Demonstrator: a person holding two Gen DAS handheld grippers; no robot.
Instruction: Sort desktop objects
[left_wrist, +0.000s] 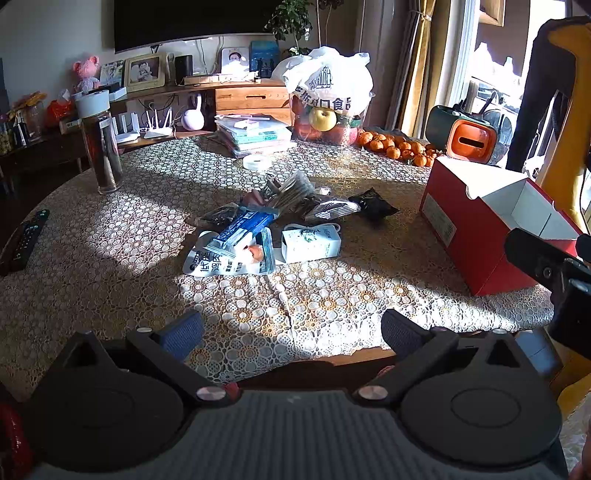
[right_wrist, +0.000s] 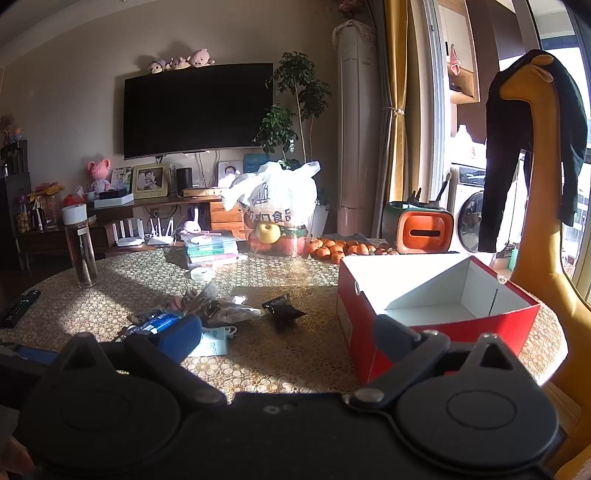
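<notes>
The red box's (left_wrist: 476, 254) far corner is cut off by the other hand-held gripper (left_wrist: 554, 273). The lower packets of the snack pile (left_wrist: 255, 225) are covered; their print cannot be read.

Wall-mounted television (right_wrist: 197, 110), wooden sideboard (right_wrist: 166, 202), yellow curtain (right_wrist: 397, 110), sunlit window (right_wrist: 554, 147)

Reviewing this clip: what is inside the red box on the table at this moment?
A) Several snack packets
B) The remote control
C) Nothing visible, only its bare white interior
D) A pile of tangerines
C: the red box stands open with only white walls and floor showing, while the snack packets lie in a heap on the tablecloth.
</notes>
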